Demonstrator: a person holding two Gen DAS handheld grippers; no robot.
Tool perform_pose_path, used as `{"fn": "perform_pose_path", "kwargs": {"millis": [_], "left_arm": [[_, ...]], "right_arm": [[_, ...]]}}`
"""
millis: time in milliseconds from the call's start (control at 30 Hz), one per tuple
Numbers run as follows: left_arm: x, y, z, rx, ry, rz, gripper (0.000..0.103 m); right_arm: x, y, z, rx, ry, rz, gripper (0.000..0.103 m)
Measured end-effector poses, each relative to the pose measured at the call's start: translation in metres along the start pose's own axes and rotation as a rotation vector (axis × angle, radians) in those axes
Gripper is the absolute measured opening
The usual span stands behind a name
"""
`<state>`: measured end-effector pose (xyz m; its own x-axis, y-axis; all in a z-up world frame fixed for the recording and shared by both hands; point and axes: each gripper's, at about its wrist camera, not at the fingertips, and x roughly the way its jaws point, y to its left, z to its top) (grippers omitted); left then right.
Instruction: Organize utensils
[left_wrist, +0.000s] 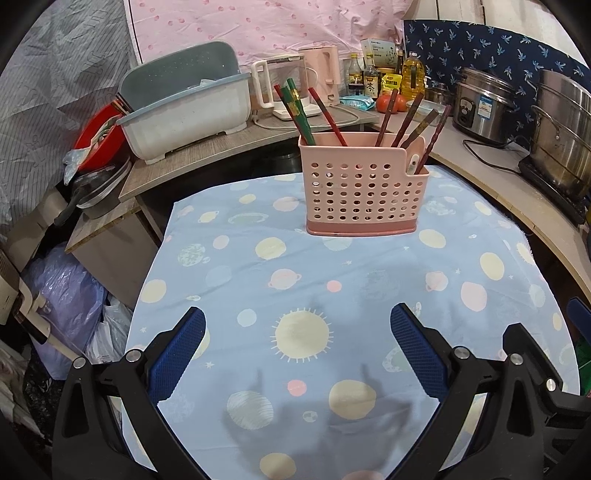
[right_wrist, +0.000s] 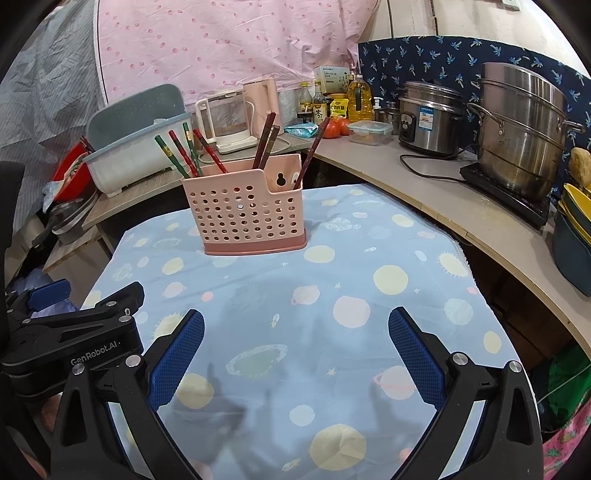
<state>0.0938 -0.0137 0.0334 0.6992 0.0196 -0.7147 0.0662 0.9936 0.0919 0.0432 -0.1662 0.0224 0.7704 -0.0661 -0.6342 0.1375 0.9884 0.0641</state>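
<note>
A pink perforated utensil holder (left_wrist: 364, 188) stands upright at the far side of a table with a blue planet-print cloth (left_wrist: 332, 295); it also shows in the right wrist view (right_wrist: 245, 214). Several chopsticks stick up from it: red and green ones (left_wrist: 295, 110) at its left, dark brown ones (left_wrist: 406, 118) at its right. My left gripper (left_wrist: 297, 328) is open and empty, low over the near part of the cloth. My right gripper (right_wrist: 295, 332) is open and empty beside it. The left gripper (right_wrist: 66, 332) shows at the left edge of the right wrist view.
A grey dish rack (left_wrist: 181, 107) and kettles (left_wrist: 280, 88) stand on a side shelf behind. A curved counter (right_wrist: 443, 184) at right carries a rice cooker (right_wrist: 428, 118), a steel steamer pot (right_wrist: 521, 129), bottles and tomatoes. Bags (left_wrist: 70, 295) lie left of the table.
</note>
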Motion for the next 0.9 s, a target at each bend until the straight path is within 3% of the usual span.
{"fn": "perform_pose_path", "kwargs": {"millis": [900], "left_arm": [[0.0011, -0.0019, -0.0016, 0.007, -0.002, -0.018, 0.096]], "right_arm": [[0.001, -0.0012, -0.002, 0.006, -0.001, -0.002, 0.096]]}}
